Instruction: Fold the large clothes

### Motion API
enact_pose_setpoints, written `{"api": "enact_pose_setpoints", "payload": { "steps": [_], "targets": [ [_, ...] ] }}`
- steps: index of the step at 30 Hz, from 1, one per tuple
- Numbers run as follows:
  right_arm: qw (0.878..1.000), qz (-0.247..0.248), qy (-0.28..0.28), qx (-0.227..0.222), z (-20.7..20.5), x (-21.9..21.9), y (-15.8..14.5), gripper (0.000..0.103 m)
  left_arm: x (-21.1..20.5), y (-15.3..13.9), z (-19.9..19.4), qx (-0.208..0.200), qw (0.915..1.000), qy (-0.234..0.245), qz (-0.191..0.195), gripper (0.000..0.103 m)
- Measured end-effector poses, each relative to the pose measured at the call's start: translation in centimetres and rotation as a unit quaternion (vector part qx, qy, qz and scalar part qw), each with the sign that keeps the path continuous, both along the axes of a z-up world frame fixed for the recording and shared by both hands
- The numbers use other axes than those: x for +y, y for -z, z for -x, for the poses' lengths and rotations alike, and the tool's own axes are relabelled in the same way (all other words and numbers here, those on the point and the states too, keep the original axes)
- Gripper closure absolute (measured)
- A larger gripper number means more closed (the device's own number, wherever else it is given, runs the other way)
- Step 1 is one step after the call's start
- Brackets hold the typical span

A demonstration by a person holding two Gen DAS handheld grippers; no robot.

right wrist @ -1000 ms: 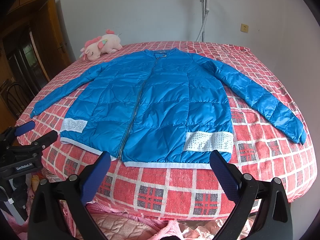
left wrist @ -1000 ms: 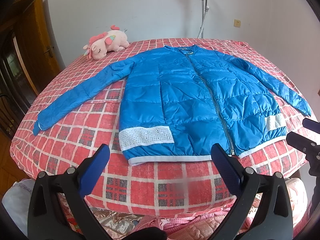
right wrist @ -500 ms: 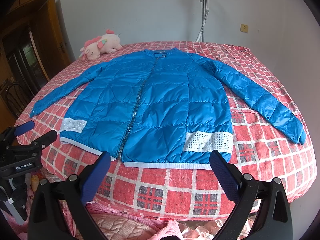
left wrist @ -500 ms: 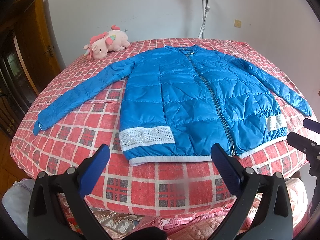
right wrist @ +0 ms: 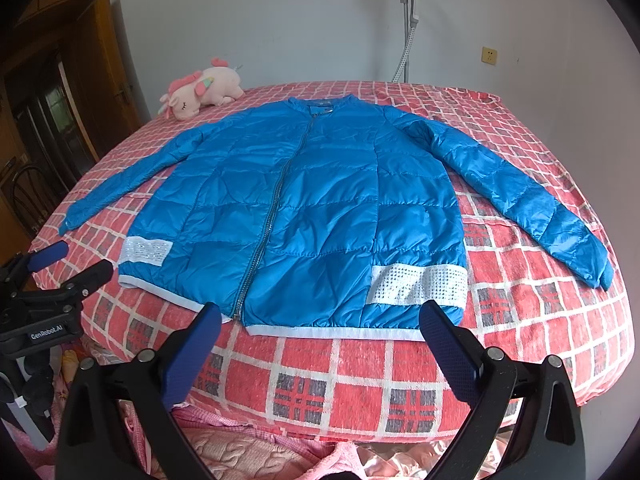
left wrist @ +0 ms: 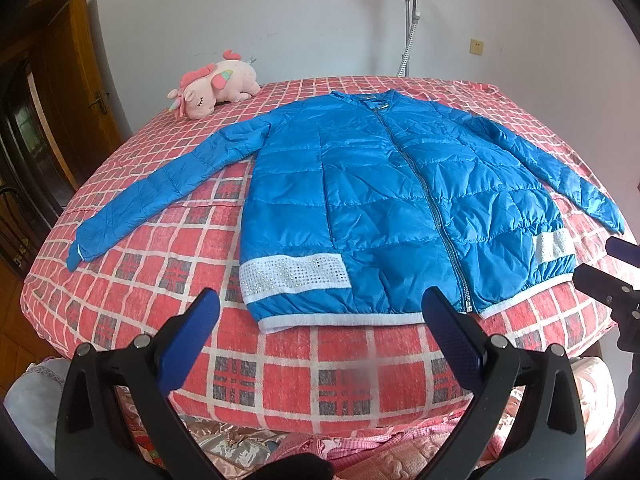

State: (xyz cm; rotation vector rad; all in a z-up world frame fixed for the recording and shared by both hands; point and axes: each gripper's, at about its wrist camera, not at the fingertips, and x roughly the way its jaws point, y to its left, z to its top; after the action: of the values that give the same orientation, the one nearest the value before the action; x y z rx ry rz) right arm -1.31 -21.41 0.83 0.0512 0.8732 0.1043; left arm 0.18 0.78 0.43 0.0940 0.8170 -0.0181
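Left hand-held gripper (left wrist: 320, 334) held level before the near edge of the bed, jaws spread wide, nothing between the blue textured pads (left wrist: 188, 338). Right hand-held gripper (right wrist: 320, 344) likewise poised off the near edge, wide open and empty, black frame with blue pads (right wrist: 450, 354). Each visible to the other at the picture's margin: the right one (left wrist: 608, 276) at the right, the left one (right wrist: 52, 276) at the left.

Shiny blue quilted puffer jacket (left wrist: 400, 208) spread flat, front up, across the middle of the bed, zipped, collar toward the far edge, white ribbed hem just short of the near edge. Both sleeves angled outward toward the side edges. White perforated, sparkly bands (left wrist: 292, 274) above the hem on either side. Fabric glossy, lightly creased, stitched in horizontal panels.

Red-and-white checked bedspread (left wrist: 168, 276) draped over the bed, pink quilted bedding below the near edge. Pink plush unicorn (left wrist: 216, 84) near the far left corner. Plain white wall behind, with a grey garment steamer pole (left wrist: 412, 20) and a yellowish wall socket (left wrist: 476, 46); brown wooden door (left wrist: 76, 92) to the left.
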Motion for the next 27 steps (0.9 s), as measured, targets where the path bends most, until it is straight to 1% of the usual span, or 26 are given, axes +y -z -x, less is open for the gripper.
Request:
{"api": "enact_pose_setpoints", "payload": {
  "steps": [5,9,11,14,17,19,21,23,25,27],
  "targets": [
    [1.000,0.001,0.000,-0.001,0.0,0.1,-0.1,0.004,0.0,0.0,0.0,-0.002,1.0000,0.001,-0.002,0.003],
    [1.000,0.002,0.005,-0.003,-0.7,-0.5,0.3,0.004,0.1,0.1,-0.6,-0.013,0.9999,0.004,-0.004,0.003],
    [1.000,0.000,0.015,-0.011,-1.2,-1.2,0.4,0.004,0.0,0.3,-1.1,-0.018,0.9998,0.009,-0.005,0.003],
    [0.999,-0.001,0.045,-0.011,-2.7,-3.1,1.1,0.004,-0.4,1.2,-3.2,0.002,0.9996,0.027,0.000,0.003],
    [0.997,-0.019,0.072,0.009,-4.7,-6.1,2.2,0.004,-1.3,2.1,-5.8,0.028,0.9989,0.038,0.000,0.003],
    [0.995,-0.035,0.093,0.022,-5.8,-8.6,2.7,0.004,-2.0,2.6,-7.6,0.048,0.9978,0.045,0.008,0.003],
    [0.991,-0.047,0.125,0.030,-6.8,-11.7,3.3,0.004,-2.8,2.7,-9.9,0.055,0.9971,0.049,0.014,0.003],
    [0.986,-0.056,0.158,0.025,-7.3,-14.9,3.5,0.004,-4.0,2.5,-12.5,0.049,0.9970,0.057,0.018,0.003],
    [0.978,-0.062,0.196,0.021,-7.6,-18.7,3.8,0.004,-5.4,2.2,-14.6,0.047,0.9955,0.076,0.030,0.003],
    [0.969,-0.065,0.237,0.032,-7.9,-22.8,4.2,0.004,-7.1,2.1,-17.0,0.058,0.9932,0.094,0.036,0.003]
  ]
}}
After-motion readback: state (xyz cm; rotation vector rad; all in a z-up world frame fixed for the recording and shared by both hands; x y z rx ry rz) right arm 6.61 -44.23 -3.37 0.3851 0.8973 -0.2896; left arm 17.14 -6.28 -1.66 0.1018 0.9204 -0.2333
